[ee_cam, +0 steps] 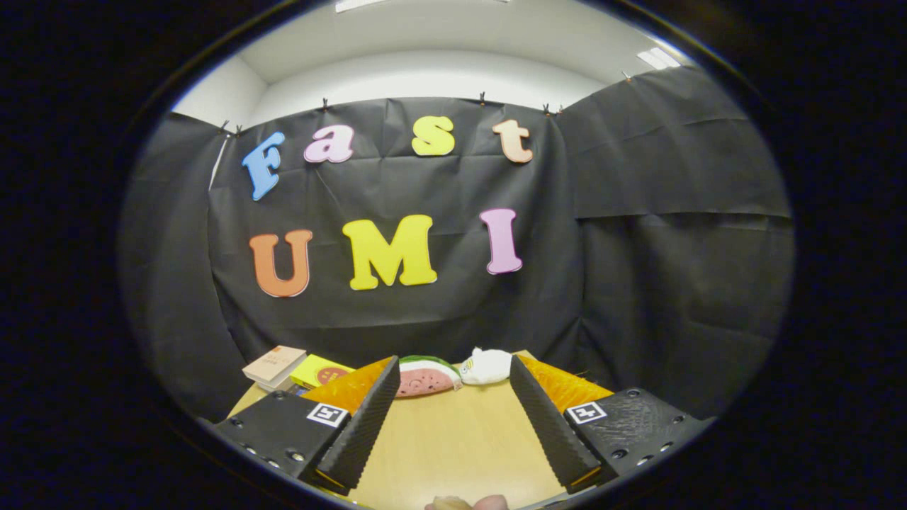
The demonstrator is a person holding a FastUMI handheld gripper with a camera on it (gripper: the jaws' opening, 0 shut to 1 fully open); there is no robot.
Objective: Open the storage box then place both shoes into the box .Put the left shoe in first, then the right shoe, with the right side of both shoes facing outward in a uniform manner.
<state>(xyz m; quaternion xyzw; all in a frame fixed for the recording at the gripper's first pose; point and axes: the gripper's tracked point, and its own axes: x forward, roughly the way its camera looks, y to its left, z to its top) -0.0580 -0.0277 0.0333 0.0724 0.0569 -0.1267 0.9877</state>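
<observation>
My gripper (450, 372) is open, its two fingers spread wide over a wooden table (453, 439) with nothing between them. I see no storage box and no shoes in this view. Beyond the fingertips, at the table's far edge, lie a watermelon-slice plush toy (425, 377) and a small white plush toy (487, 365). A bit of a person's hand (468, 503) shows at the very near edge, between the finger bases.
Two books lie at the far left corner of the table: a tan one (275, 365) and a yellow one (320, 371). The black cloth wall stands right behind the table's far edge.
</observation>
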